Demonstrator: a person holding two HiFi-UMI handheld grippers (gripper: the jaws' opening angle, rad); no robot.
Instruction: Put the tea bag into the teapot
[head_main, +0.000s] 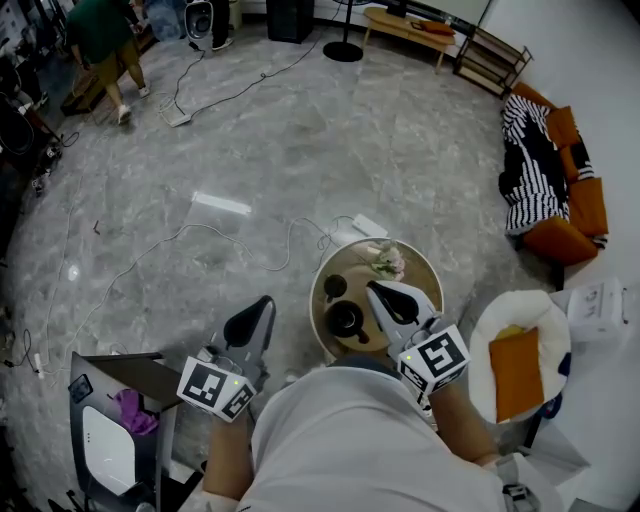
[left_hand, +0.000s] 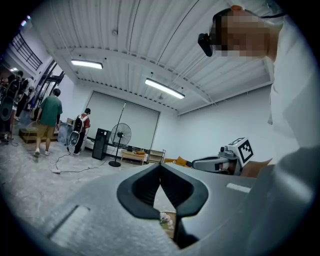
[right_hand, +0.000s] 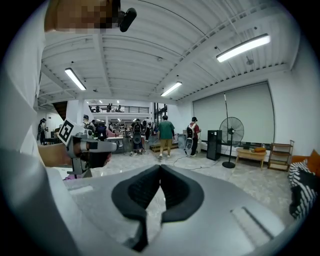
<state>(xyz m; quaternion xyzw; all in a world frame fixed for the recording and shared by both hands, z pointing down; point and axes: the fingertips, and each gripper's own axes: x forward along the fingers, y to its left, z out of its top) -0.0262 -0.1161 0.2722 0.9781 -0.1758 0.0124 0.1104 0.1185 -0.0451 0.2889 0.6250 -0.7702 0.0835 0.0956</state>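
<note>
— Since you have all three feeds up, where do the fingers stand?

— Both pairs are pressed together at the tips with nothing between them. On my left gripper (head_main: 266, 302) the dark fingers (left_hand: 141, 192) meet at a point, and through the hollow behind them I see a bit of the pale flowers (left_hand: 166, 218). My right gripper (head_main: 374, 289) reads the same in its own view: tips closed, only grey floor (head_main: 300, 150) showing past them.

— And the teapot?

— The black teapot (head_main: 347, 320) sits upright on the small round worktop (head_main: 420, 275), on its near left part. A small dark piece (head_main: 335, 288) stands just beside it on the far side, and the flowers lie at the far edge.

— How are the grippers placed against it?

— In the head view my right gripper reaches over the worktop, its tip near the teapot's right side; whether it touches anything I can't tell. My left gripper is off the worktop to the left, over the floor, well apart from the pot.

— The tea bag?

— I can't pick it out; anything that small on the worktop is too blurred for me.

— Anything else nearby?

— A white round chair (head_main: 500, 315) with an orange cushion (head_main: 517, 372) to my right, and a person (head_main: 100, 35) in a green top at the far end of the room.
</note>
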